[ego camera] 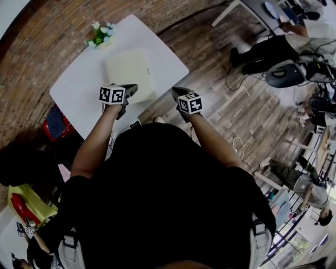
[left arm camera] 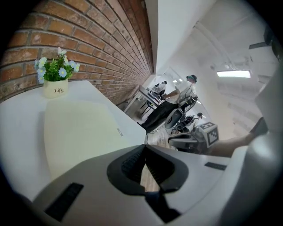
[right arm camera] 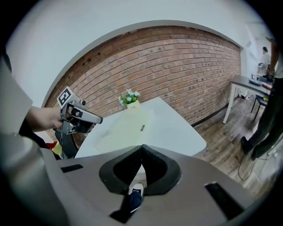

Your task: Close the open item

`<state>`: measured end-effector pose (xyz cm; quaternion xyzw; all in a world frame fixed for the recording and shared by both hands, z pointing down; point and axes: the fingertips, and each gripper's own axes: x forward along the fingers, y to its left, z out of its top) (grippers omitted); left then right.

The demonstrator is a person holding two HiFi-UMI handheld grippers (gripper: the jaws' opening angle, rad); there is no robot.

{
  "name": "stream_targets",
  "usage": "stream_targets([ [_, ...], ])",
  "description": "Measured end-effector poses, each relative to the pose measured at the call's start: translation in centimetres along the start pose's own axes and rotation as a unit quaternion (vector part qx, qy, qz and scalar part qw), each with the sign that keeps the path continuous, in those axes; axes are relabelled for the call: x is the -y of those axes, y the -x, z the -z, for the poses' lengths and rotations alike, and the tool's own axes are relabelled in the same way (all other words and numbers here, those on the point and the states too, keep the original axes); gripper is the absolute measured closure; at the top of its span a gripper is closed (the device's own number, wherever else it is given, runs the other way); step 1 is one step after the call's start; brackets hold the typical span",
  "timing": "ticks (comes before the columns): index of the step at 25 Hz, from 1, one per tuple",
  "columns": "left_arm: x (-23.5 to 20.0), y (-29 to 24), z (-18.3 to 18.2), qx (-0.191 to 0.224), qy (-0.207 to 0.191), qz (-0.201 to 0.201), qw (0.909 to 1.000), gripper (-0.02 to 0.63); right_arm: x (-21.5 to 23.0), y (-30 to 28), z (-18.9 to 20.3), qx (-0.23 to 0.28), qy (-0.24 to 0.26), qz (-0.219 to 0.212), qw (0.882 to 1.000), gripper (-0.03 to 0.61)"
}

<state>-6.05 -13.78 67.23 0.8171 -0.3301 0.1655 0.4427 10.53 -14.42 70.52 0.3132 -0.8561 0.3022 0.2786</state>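
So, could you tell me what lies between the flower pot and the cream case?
Only bare white table separates the flower pot from the cream case, clearest in the left gripper view.

This looks like a shared office or lab workroom. A white table (ego camera: 73,94) with a small flower pot (ego camera: 98,35) stands against a brick wall (ego camera: 42,42). Beyond the table, across the wooden floor (ego camera: 236,115), people (ego camera: 270,50) sit at desks (ego camera: 254,8) among office chairs (ego camera: 286,73) and loose cables (ego camera: 235,79), under a ceiling strip light (left arm camera: 233,73).
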Motion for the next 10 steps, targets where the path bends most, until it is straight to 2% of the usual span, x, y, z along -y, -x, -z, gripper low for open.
stream_targets([
  [10, -0.3, 1.9, 0.6, 0.024, 0.015, -0.012, 0.9995, 0.603, -0.1, -0.1, -0.9, 0.007, 0.005, -0.005, 1.0, 0.556],
])
